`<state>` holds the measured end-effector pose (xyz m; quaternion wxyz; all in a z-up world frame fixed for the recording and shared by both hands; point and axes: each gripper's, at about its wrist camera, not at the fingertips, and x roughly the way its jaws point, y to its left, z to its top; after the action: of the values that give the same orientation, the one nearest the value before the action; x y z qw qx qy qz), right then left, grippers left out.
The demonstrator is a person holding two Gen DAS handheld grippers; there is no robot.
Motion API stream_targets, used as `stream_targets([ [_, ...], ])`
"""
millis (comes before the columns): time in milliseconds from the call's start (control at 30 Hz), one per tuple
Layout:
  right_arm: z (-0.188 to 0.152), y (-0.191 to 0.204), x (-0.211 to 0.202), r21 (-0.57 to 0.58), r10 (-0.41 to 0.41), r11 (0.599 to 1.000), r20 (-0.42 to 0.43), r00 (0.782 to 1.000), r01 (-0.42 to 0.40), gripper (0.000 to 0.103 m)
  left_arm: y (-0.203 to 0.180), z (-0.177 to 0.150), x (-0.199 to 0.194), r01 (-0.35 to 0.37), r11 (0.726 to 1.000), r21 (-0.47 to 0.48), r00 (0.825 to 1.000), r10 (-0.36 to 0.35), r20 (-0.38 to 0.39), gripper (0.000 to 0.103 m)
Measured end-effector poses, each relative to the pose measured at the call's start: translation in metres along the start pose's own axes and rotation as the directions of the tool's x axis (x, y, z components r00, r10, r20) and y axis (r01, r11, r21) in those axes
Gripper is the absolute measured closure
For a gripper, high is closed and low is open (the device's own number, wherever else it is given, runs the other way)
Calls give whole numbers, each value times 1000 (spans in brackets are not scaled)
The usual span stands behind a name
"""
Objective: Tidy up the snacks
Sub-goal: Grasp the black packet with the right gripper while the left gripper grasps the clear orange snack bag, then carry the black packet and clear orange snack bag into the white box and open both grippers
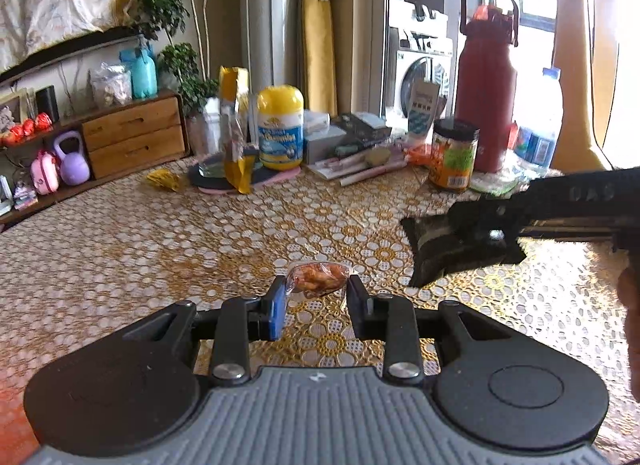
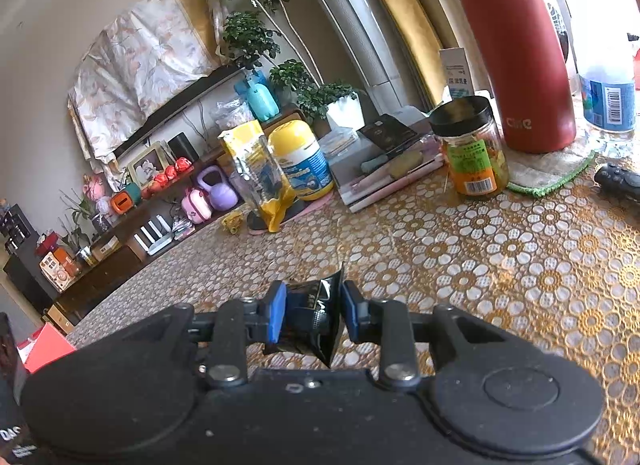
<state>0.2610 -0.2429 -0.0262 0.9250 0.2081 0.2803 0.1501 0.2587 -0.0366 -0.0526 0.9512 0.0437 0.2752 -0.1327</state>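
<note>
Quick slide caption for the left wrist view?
Left gripper clamps a clear-wrapped orange snack above the floral tablecloth; right gripper holds a black packet alongside.

The right gripper [image 2: 313, 315] is clamped on a small black snack packet [image 2: 314, 317], its blue pads [image 2: 276, 315] pressing both sides, above the gold-and-white flowered tablecloth [image 2: 520, 265]. Further back stand a tall red flask [image 2: 516, 57], a glass jar [image 2: 472, 149] with a black lid, a yellow-capped bottle [image 2: 302, 161] and an opened yellow bag [image 2: 256, 173]. A water bottle [image 2: 608, 93] stands at the far right, beside the flask.
</note>
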Motion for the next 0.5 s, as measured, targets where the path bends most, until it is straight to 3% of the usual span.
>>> stream_targets([
  [500,-42,46,-54,-40,13,999,-37,999,-15,74,12,-25,-121,-45,997,-61,997,49,60,73],
])
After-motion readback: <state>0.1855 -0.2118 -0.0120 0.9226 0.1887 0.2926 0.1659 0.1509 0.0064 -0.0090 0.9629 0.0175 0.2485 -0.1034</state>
